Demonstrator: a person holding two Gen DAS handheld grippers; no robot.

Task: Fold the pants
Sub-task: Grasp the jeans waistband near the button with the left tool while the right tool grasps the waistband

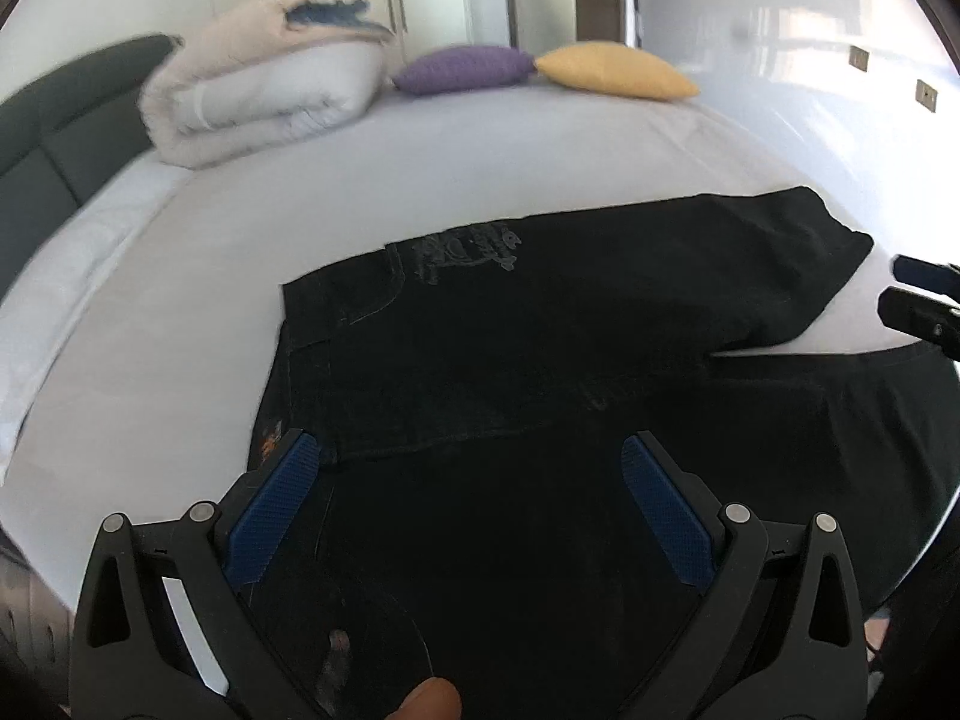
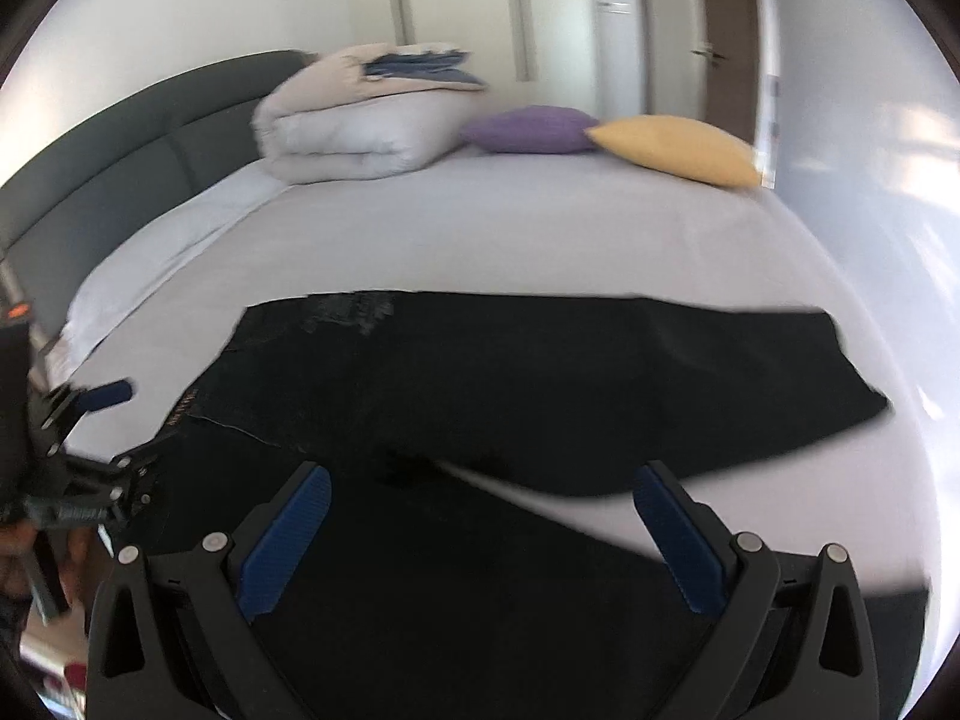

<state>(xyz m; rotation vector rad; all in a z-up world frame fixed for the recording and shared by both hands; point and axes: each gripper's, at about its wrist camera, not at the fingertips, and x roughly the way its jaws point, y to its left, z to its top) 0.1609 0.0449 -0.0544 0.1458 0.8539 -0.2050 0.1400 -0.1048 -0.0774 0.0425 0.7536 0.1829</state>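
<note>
Black pants [image 1: 540,348] lie flat on the white bed, waistband to the left, legs spread to the right; they also show in the right wrist view [image 2: 540,372]. A grey print sits near the far hip. My left gripper [image 1: 471,462] is open and empty, hovering over the near waistband end. My right gripper [image 2: 480,492] is open and empty, above the crotch and the near leg. The right gripper shows at the right edge of the left wrist view [image 1: 924,300]; the left gripper shows at the left of the right wrist view [image 2: 102,426].
A folded duvet [image 1: 264,78] with a blue cloth on it, a purple cushion [image 1: 462,69] and a yellow cushion [image 1: 612,72] lie at the far side of the bed [image 1: 420,168]. A dark headboard [image 1: 54,150] runs along the left. Wardrobes and a door stand behind.
</note>
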